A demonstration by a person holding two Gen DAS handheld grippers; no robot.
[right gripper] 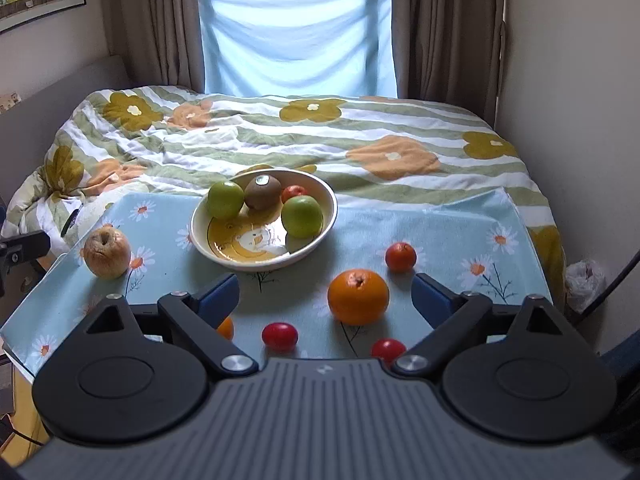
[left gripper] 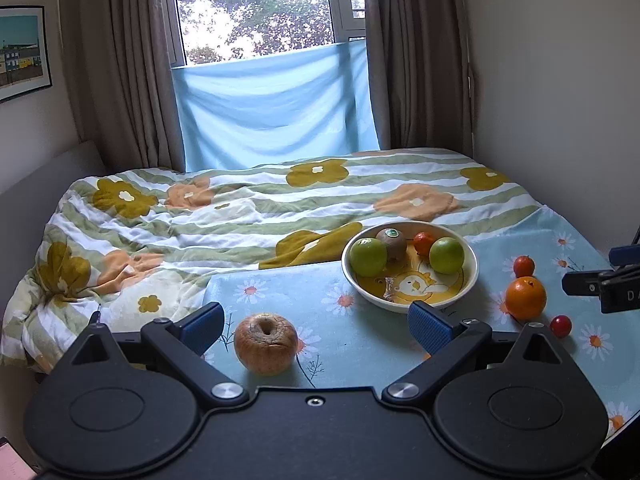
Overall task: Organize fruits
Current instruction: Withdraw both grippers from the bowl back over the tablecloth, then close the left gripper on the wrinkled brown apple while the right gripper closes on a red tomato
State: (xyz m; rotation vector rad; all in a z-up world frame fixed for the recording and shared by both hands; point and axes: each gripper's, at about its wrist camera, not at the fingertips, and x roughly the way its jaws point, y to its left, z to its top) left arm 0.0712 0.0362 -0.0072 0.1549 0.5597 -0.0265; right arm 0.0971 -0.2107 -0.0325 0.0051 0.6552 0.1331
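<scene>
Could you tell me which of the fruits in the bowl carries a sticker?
The brown kiwi at the back of the bowl; the two green apples beside it show none.

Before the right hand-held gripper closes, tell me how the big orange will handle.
The big orange is round and sits loose on the flat cloth, so a nudge would probably roll it. Its skin looks firm, likely fine under a moderate squeeze. The right hand-held gripper looks open widely enough.

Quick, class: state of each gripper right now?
Left gripper: open, holding nothing.
Right gripper: open, holding nothing.
</scene>
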